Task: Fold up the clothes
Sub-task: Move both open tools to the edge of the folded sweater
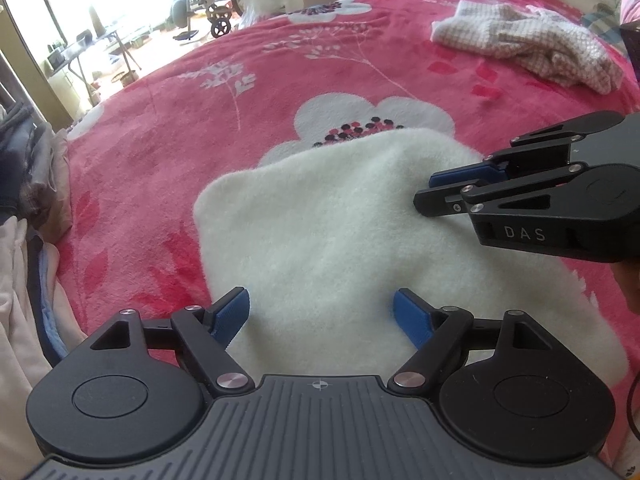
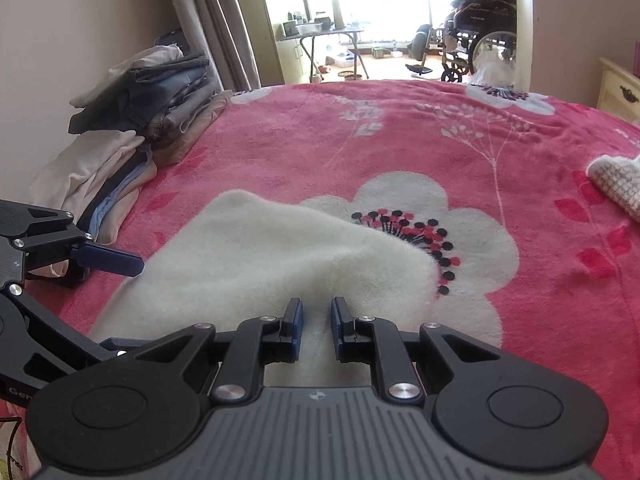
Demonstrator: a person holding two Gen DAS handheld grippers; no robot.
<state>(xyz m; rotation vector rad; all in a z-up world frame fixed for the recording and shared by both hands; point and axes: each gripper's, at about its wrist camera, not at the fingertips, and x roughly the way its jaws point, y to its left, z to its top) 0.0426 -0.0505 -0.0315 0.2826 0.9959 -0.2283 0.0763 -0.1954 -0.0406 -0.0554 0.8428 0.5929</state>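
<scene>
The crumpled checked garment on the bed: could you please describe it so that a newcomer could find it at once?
Start from the pink floral fleece blanket that covers the bed. Go to its far right part, well beyond the fluffy white garment under the grippers. There lies the crumpled beige-and-white checked garment, alone and unfolded, the only patterned cloth there, unlike the plain folded clothes stacked at the bed's left edge.

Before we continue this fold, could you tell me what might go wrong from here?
The left gripper is open above the white fleece, so it may close on one layer only. The right gripper stands nearly closed with fleece between its pads; a weak pinch could slip when pulled.
</scene>
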